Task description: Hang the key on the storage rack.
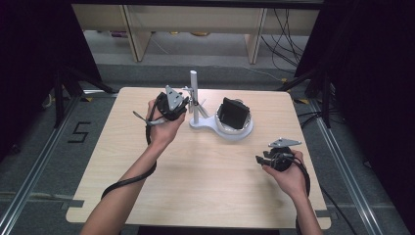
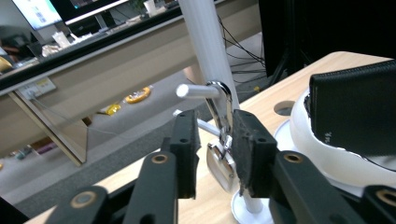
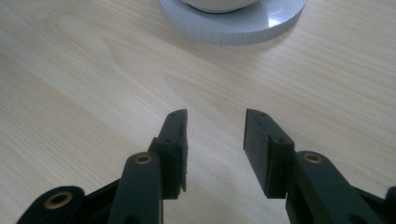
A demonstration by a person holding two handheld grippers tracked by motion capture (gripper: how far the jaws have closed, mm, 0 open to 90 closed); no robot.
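2 grippers work over the table (image 1: pixel 205 171). The left gripper (image 2: pixel 215 149) has its jaws parted around a metal clasp (image 2: pixel 220 161) hanging from the white post (image 2: pixel 208 51). Beside it, a white bowl (image 2: pixel 327 156) holds a black pouch (image 2: pixel 355 109). The right gripper (image 3: pixel 215 140) hovers with jaws apart.

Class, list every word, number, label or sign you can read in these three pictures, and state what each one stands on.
"5": black mark on the grey floor left of the table, high view.
Small white mark on the black case, left gripper view: too small to read.
Label on the shelf edge and the monitor screens behind, left gripper view: too blurred to read.
Right gripper view: no text.
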